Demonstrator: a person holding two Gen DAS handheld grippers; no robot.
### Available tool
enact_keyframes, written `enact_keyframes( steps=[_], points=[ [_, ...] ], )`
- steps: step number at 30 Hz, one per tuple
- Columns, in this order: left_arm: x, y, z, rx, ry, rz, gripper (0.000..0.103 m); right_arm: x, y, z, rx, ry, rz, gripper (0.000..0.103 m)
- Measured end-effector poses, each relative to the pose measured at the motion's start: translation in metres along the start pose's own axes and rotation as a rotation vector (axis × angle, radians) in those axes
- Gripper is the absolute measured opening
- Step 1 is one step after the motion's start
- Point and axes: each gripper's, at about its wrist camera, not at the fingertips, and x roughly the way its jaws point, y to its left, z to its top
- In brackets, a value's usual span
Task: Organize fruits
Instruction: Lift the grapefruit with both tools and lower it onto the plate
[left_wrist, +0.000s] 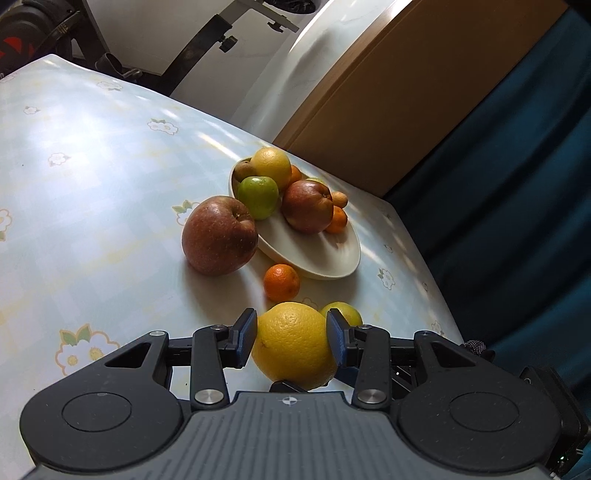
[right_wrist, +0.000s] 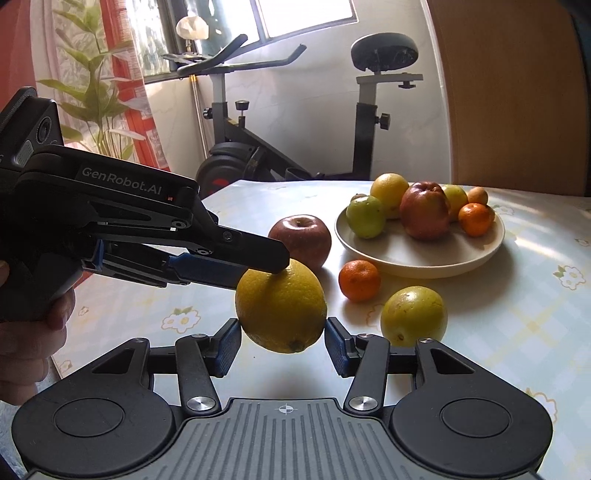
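Left gripper (left_wrist: 291, 338) jaws closed on the large yellow citrus (left_wrist: 293, 345), held clear of the tablecloth (left_wrist: 92, 177); right gripper (right_wrist: 282, 341) jaws spread wide, holding nothing.

Citrus pinched across its middle between left pads, bulging above and below them; in right wrist view, seen hanging just ahead of the spread right jaws, not touching either pad. Plate (left_wrist: 325, 258) with piled fruit well ahead of left jaws; red apple (left_wrist: 219, 236), mandarin (left_wrist: 281, 282) and green-yellow fruit (left_wrist: 343, 314) loose on the cloth between. Risk judged: smooth round rind slipping from narrow pads if tilted or jolted; dropped citrus likely to strike mandarin or roll. Left gripper level, pointing toward plate; hand (right_wrist: 29, 332) wrapped round its grip.
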Motion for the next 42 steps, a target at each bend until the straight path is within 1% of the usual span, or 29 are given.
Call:
enact_keyframes(
  steps=[4, 6, 9, 13, 16, 22, 26, 33, 35, 37, 39, 42],
  points=[
    [0.004, -0.021, 0.016, 0.055, -0.012, -0.004, 0.043, -0.006, -0.013, 0.018, 0.006, -0.029, -0.005, 0.046],
    [0.007, -0.035, 0.026, 0.099, -0.030, -0.007, 0.044, -0.010, -0.022, 0.031, 0.003, -0.050, -0.014, 0.046],
    [0.015, -0.053, 0.043, 0.123, -0.043, -0.018, 0.043, -0.012, -0.037, 0.046, -0.006, -0.075, -0.026, 0.046],
    [0.038, -0.071, 0.065, 0.148, -0.023, -0.032, 0.043, -0.010, -0.062, 0.063, 0.003, -0.088, -0.051, 0.046],
    [0.062, -0.079, 0.079, 0.148, 0.003, -0.044, 0.043, -0.004, -0.085, 0.072, 0.009, -0.083, -0.067, 0.046],
    [0.109, -0.094, 0.094, 0.177, 0.067, -0.020, 0.043, 0.014, -0.127, 0.074, 0.078, -0.051, -0.082, 0.046],
    [0.136, -0.094, 0.099, 0.178, 0.102, -0.006, 0.043, 0.029, -0.150, 0.070, 0.112, -0.028, -0.100, 0.046],
    [0.165, -0.091, 0.109, 0.172, 0.148, 0.021, 0.040, 0.045, -0.165, 0.066, 0.125, 0.002, -0.115, 0.046],
    [0.167, -0.091, 0.111, 0.179, 0.158, 0.033, 0.040, 0.050, -0.165, 0.067, 0.108, 0.010, -0.126, 0.046],
    [0.172, -0.092, 0.111, 0.191, 0.168, 0.040, 0.037, 0.052, -0.165, 0.067, 0.097, 0.010, -0.140, 0.046],
    [0.175, -0.093, 0.110, 0.199, 0.170, 0.051, 0.037, 0.053, -0.167, 0.069, 0.102, 0.007, -0.138, 0.044],
    [0.177, -0.093, 0.110, 0.198, 0.170, 0.059, 0.037, 0.053, -0.166, 0.069, 0.096, -0.002, -0.133, 0.044]
  ],
)
